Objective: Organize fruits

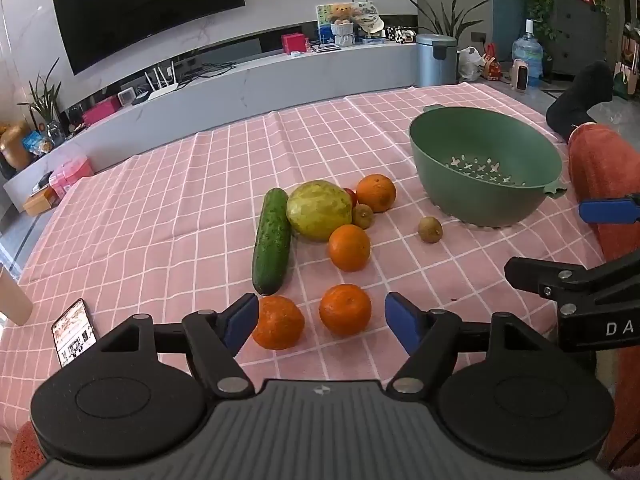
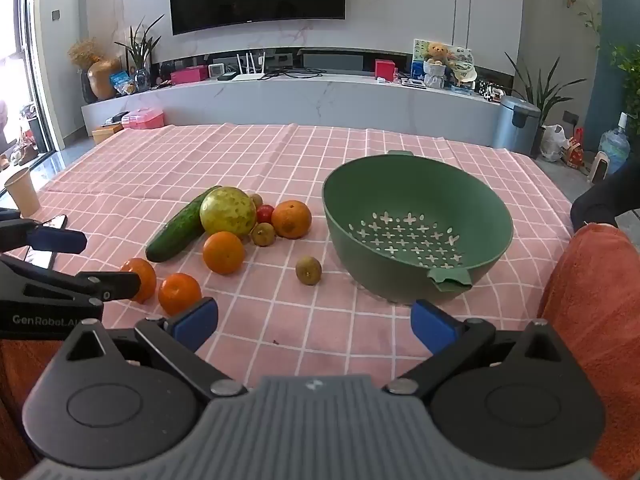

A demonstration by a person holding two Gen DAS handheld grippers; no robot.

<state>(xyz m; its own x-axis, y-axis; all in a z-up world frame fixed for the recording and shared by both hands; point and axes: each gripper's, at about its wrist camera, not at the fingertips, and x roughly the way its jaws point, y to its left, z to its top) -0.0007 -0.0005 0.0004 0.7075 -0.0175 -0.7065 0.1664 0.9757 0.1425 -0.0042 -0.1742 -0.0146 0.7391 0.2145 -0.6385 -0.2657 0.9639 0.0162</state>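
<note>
The counter (image 2: 120,168) carries a pink checked cloth, and on it all the fruits lie loose. The green bowl (image 2: 472,196) stands to the right, tilted a little, and nothing is inside it; I judge that the fruits must go there. No fruit is moved yet, so the task is at its start.

The melon (image 1: 318,210) sits in the middle of the heap, with the cucumber (image 1: 272,242) touching its left side. Four oranges lie around; the near orange (image 1: 345,309) is between the fingers of the left tongs (image 1: 322,322), but the pads do not press on it. These jaws stand wide apart. The right tongs (image 2: 314,322) are also fully apart, over bare cloth, just before the bowl, and hold nothing.

To do the step well, the left tongs should centre on this orange, close at its widest part, and lift straight. The left orange (image 1: 278,322) is just beside the left pad and may roll. One kiwi (image 1: 430,229) lies alone near the bowl.
</note>
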